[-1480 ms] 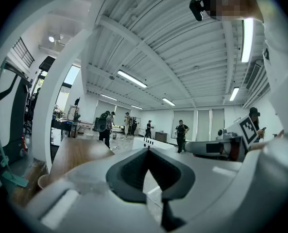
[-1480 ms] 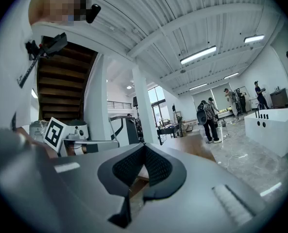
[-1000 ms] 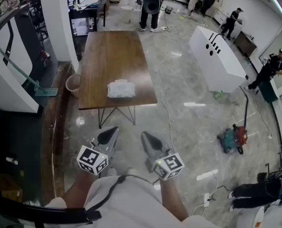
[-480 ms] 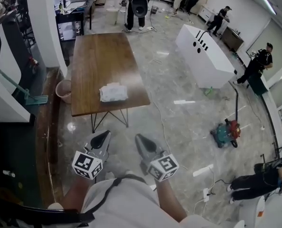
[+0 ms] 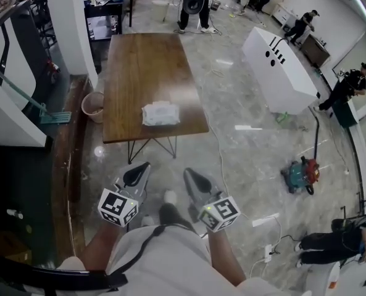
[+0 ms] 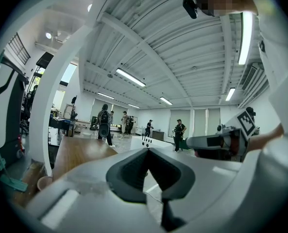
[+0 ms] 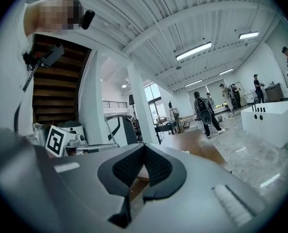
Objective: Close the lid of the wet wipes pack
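- The wet wipes pack [image 5: 160, 113] lies flat on the wooden table [image 5: 147, 60], close to the table's near edge.
- The left gripper [image 5: 144, 166] is held level above the floor, well short of the table, its jaws pressed together on nothing.
- The right gripper [image 5: 187, 174] sits just beside it, its jaws likewise closed tip to tip and empty.
- The pack's lid is too small to make out.

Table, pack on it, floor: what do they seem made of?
Table: brown wood or veneer, satin, faint grain streaks. Pack: probably soft whitish plastic film, crinkled. Floor: polished grey marbled stone or tile, mirroring lights.
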### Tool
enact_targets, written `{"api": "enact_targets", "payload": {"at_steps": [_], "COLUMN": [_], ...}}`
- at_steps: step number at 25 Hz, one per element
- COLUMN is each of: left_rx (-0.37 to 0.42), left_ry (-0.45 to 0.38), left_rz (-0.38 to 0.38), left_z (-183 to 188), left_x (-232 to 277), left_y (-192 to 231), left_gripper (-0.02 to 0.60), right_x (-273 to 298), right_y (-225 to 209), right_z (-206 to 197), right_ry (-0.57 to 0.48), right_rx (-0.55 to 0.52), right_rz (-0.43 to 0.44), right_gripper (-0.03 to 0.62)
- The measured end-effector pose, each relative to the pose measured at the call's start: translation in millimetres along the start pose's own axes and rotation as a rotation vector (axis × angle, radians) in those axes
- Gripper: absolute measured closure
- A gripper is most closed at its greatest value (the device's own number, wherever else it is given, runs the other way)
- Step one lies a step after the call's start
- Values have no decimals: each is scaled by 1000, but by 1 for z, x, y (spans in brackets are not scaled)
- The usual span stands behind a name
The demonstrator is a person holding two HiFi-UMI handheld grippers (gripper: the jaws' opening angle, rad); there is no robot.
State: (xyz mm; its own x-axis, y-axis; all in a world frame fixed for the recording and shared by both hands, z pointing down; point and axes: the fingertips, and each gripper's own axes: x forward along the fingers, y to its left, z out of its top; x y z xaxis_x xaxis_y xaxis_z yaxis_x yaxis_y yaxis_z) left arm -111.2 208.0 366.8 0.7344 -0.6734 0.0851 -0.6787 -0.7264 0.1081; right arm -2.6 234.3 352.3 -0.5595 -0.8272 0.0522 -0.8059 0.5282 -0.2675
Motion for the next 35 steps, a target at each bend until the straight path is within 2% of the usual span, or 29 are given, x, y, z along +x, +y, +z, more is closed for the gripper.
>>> {"api": "enact_targets", "payload": {"at_steps": [11, 19, 27, 35], "left_rx": [15, -11, -16, -15], "left_ry": [5, 37, 41, 40], "left_rz": [74, 108, 196, 277], "left_z": [12, 14, 26, 24], "left_x": [72, 141, 197, 235], "left_y": [58, 97, 132, 146], "left_gripper": [578, 578, 578, 578], "right_x": [78, 135, 189, 212], "right_y": [-64, -122, -173, -212], "right_z": [16, 27, 48, 43], "right_ry": [16, 52, 85, 121], "right_rx": [3, 29, 8, 7], "right_rz": [90, 138, 240, 321], "right_gripper": [585, 585, 585, 585]}}
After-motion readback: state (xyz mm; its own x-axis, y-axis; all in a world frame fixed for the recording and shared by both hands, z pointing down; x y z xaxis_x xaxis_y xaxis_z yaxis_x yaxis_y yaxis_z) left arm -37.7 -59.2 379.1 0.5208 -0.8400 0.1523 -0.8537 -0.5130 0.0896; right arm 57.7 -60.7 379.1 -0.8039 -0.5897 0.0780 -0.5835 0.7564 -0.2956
